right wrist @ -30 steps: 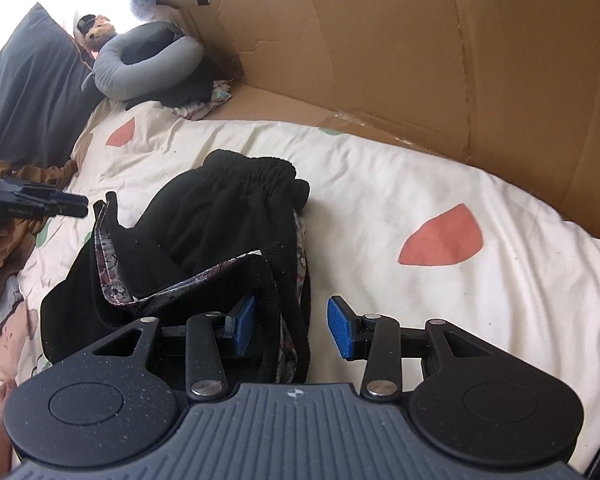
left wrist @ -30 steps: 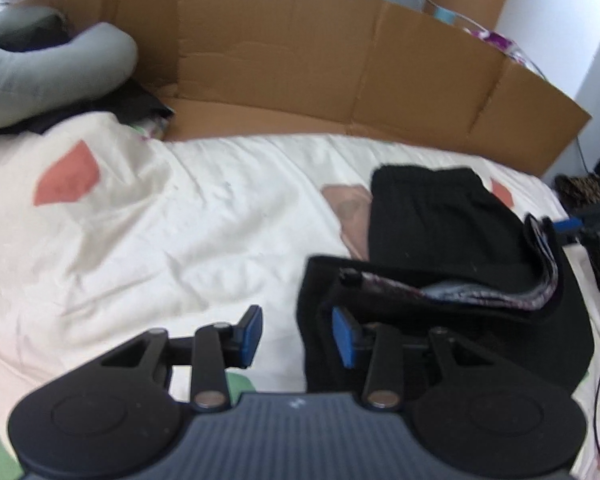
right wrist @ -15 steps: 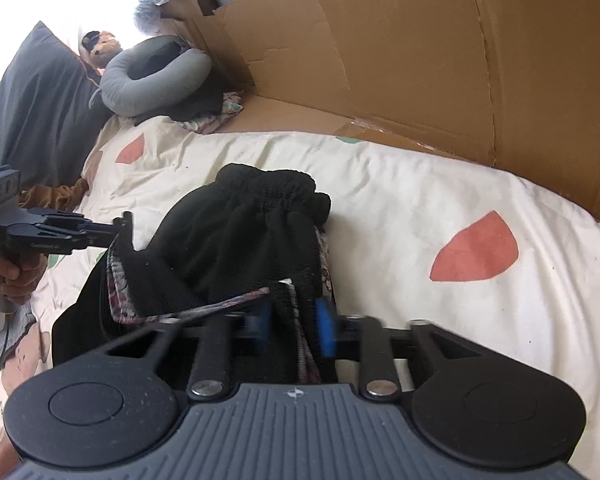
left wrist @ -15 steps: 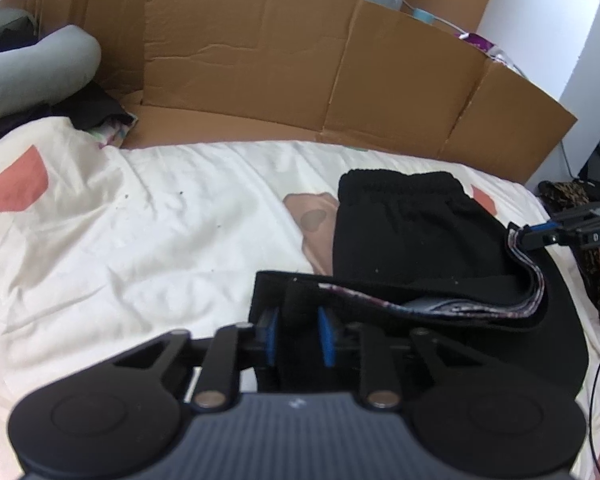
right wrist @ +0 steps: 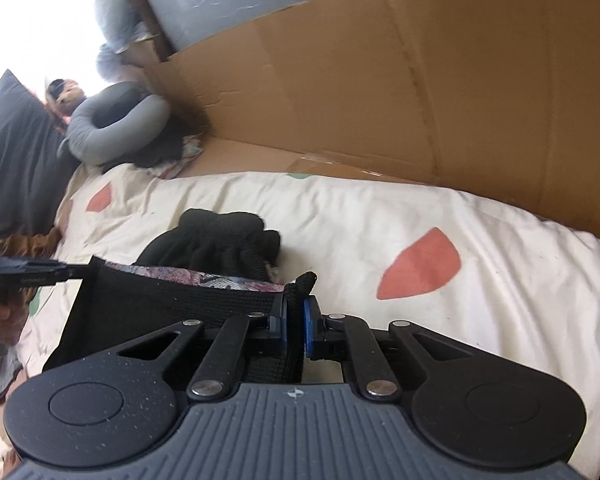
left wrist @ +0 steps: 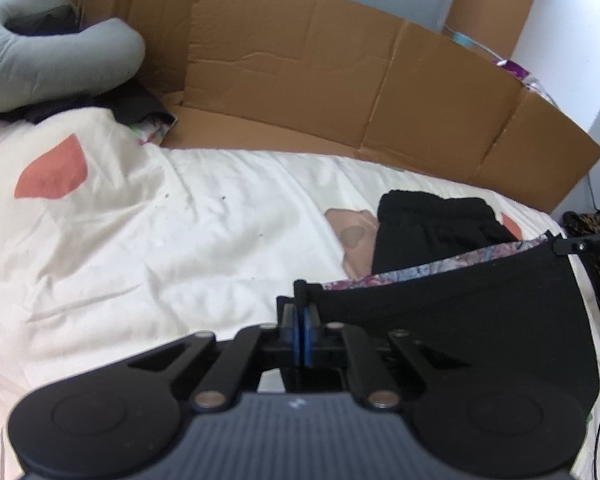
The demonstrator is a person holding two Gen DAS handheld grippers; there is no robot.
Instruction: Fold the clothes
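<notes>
My left gripper (left wrist: pixel 300 322) has its blue pads pressed together on 1 corner of the black garment (left wrist: pixel 460 308), and my right gripper (right wrist: pixel 294 320) pinches the opposite corner the same way; both sets of jaws have just been closing, with the cloth between them. The garment is black outside with a patterned purple-grey lining showing along its top edge, stretched taut between my 2 grippers. Behind that edge its gathered elastic waistband (right wrist: pixel 220 236) lies bunched on the cream bedsheet (left wrist: pixel 160 248). A second ago both jaws stood spread beside the loose, sagging cloth; now the edge runs straight. Brown cardboard (left wrist: pixel 340 92) stands behind the bed, a grey pillow (left wrist: pixel 40 68) at the far left.
</notes>
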